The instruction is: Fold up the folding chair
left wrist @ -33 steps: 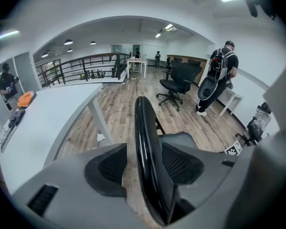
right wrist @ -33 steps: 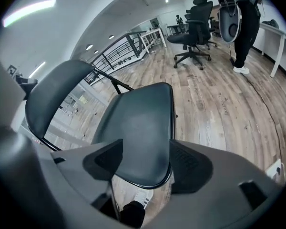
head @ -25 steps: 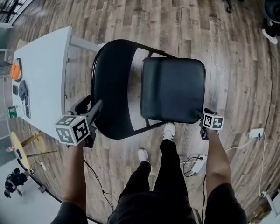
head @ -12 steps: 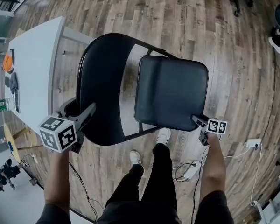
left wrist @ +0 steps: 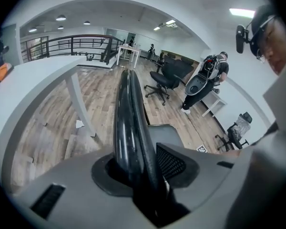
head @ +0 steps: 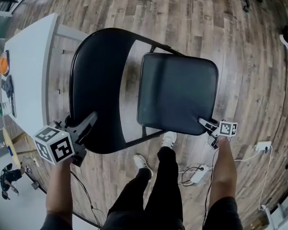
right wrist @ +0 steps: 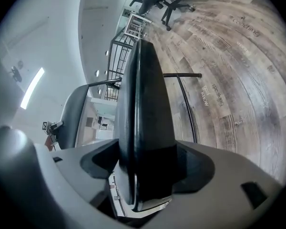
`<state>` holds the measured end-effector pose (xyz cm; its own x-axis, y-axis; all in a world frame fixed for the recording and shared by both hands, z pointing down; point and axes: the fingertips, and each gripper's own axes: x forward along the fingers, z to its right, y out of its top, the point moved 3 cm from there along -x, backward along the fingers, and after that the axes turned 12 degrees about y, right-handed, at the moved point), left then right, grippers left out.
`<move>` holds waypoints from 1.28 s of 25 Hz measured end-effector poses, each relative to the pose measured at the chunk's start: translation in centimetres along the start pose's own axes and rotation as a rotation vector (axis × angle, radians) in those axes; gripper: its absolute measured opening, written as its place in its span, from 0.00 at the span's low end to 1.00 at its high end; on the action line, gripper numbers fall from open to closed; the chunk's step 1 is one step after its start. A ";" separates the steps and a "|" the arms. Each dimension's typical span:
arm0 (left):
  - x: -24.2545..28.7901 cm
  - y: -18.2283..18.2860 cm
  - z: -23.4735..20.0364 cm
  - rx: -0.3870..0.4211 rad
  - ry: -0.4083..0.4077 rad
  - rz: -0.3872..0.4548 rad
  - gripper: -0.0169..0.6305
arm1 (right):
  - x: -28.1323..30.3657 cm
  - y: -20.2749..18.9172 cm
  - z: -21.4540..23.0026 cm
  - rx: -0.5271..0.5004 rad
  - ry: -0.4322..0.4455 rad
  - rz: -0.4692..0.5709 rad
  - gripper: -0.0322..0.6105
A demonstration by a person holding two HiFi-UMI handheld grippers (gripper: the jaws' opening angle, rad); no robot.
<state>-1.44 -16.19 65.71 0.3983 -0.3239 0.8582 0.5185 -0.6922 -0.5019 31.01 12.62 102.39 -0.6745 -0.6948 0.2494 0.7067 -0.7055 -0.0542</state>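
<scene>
A black folding chair stands open on the wooden floor, seen from above. Its curved backrest is at the left and its padded seat at the right. My left gripper straddles the backrest's near rim. In the left gripper view the rim runs between the jaws, which are closing on it; the left gripper has its meshed pad against it. My right gripper holds the seat's near right corner. There the seat's edge fills the gap of the right gripper, whose jaws are opening.
A white table with small items stands left of the chair, close to the backrest. The person's legs and a white shoe are just in front of the seat. A power strip and cables lie on the floor at the lower right.
Both grippers have sunk lower in the head view, each staying at its part of the chair. The left one has slid leftward along the backrest's rim. The chair looks larger.
</scene>
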 end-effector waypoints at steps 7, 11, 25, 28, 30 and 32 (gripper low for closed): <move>0.1 -0.1 0.0 -0.029 -0.008 -0.020 0.18 | -0.5 -0.1 -0.1 -0.021 -0.030 0.024 0.59; -0.3 0.4 0.4 -0.030 -0.012 -0.018 0.17 | -0.6 0.2 -0.6 -0.024 -0.028 0.020 0.57; -5.6 2.8 1.7 -0.022 0.017 -0.056 0.13 | 1.4 -0.8 -9.9 -0.055 -0.050 0.010 0.52; -6.8 3.6 1.3 -0.018 0.023 -0.055 0.13 | 1.8 -0.6 -12.2 -0.062 -0.077 0.007 0.51; -7.7 3.9 0.8 -0.015 0.031 -0.056 0.13 | 2.8 -0.8 -13.9 -0.063 -0.060 0.011 0.50; -8.5 4.2 0.1 -0.016 0.036 -0.055 0.13 | 3.6 -0.9 -15.5 -0.068 -0.062 0.011 0.49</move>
<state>-2.58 -16.23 56.31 0.3419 -0.3076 0.8880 0.5267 -0.7199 -0.4522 24.61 8.64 88.30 -0.6507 -0.6944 0.3073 0.6967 -0.7069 -0.1221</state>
